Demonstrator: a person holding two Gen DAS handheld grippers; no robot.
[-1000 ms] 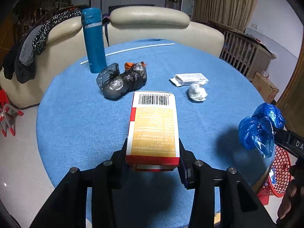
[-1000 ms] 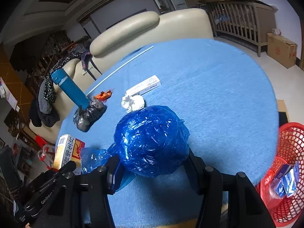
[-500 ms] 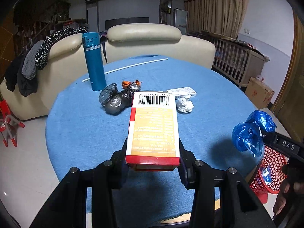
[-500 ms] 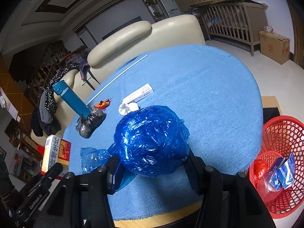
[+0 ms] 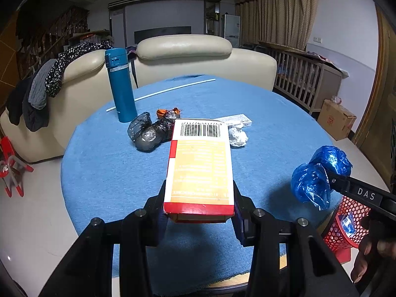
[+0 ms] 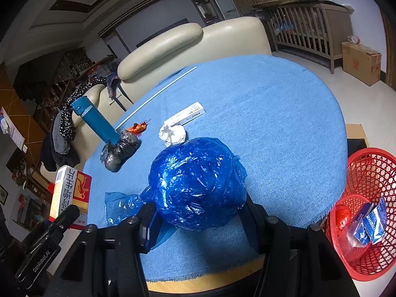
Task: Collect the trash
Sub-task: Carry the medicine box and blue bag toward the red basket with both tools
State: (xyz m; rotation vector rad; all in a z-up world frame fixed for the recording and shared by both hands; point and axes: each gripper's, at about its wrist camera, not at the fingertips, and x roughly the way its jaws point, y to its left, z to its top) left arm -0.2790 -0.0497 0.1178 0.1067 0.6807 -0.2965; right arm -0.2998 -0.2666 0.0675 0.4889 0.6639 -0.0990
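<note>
A red-and-yellow carton [image 5: 200,170] is clamped in the left gripper [image 5: 199,212], and a blue plastic bundle [image 6: 196,183] is gripped by the right gripper [image 6: 198,222] — both held above the blue table [image 6: 284,123]. Some wrappers are already seen in the red basket [image 6: 371,170] beside it. Left on the table: a black bag [image 5: 148,133], a crumpled tissue [image 5: 237,136], an orange wrapper [image 5: 163,111] and a flat white box [image 5: 237,120] — roughly half appears done.
</note>
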